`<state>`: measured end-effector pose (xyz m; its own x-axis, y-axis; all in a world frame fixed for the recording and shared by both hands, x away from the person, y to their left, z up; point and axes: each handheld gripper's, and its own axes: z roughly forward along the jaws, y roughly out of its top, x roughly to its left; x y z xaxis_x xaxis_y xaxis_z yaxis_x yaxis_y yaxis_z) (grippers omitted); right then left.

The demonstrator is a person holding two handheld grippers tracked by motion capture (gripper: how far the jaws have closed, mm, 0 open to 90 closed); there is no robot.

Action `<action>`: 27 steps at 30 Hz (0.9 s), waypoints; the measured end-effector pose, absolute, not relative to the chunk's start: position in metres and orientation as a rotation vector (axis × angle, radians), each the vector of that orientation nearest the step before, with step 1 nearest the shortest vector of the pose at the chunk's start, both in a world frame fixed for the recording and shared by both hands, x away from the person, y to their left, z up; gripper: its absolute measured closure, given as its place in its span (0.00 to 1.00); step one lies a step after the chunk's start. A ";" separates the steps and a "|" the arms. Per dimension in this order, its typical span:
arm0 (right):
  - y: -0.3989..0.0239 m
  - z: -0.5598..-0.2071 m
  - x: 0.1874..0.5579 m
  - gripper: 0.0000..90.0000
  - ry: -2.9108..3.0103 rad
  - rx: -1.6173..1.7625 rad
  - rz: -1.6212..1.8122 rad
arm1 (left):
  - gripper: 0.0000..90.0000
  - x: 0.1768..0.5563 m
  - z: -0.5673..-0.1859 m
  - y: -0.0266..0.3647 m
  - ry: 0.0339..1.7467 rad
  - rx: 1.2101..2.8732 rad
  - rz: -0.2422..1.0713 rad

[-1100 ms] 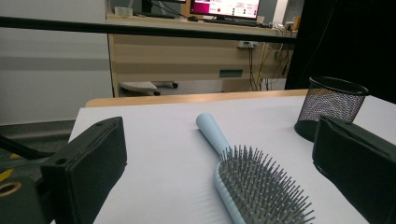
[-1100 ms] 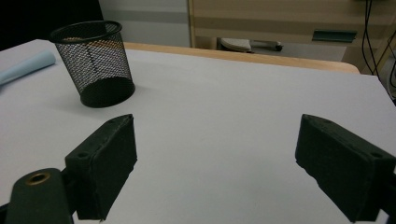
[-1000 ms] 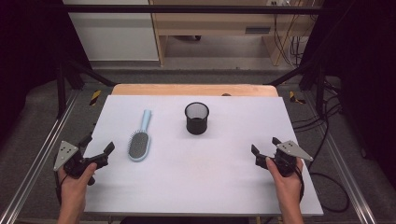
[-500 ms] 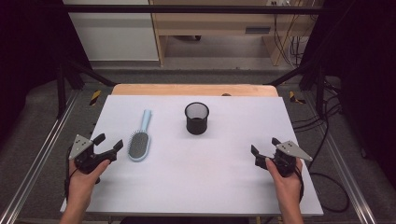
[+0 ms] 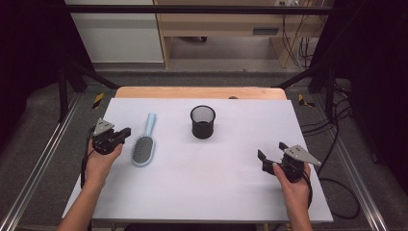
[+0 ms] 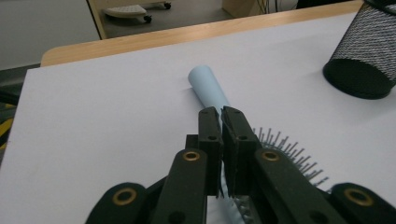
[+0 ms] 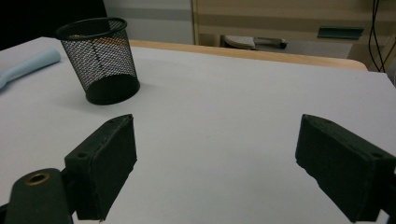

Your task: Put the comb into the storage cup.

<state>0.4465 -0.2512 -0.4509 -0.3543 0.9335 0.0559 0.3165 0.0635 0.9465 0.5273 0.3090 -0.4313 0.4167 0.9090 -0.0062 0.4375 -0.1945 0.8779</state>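
The pale blue plastic hairbrush [image 5: 144, 144] lies just right of the clenched, empty left gripper [image 5: 126, 133], handle pointing away; the released right gripper [image 5: 270, 152] waits well apart.

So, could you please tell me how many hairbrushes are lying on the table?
1. The light blue hairbrush lies left of the mesh cup, beside the left claw.
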 end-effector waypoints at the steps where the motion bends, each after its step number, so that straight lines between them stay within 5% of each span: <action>1: -0.251 -0.451 0.446 0.14 1.738 1.251 1.301 | 0.98 0.527 -0.431 0.309 1.161 1.803 0.682; 27: -0.250 -0.452 0.447 0.15 1.752 1.254 1.306 | 1.00 0.561 -0.447 0.302 1.200 1.958 0.661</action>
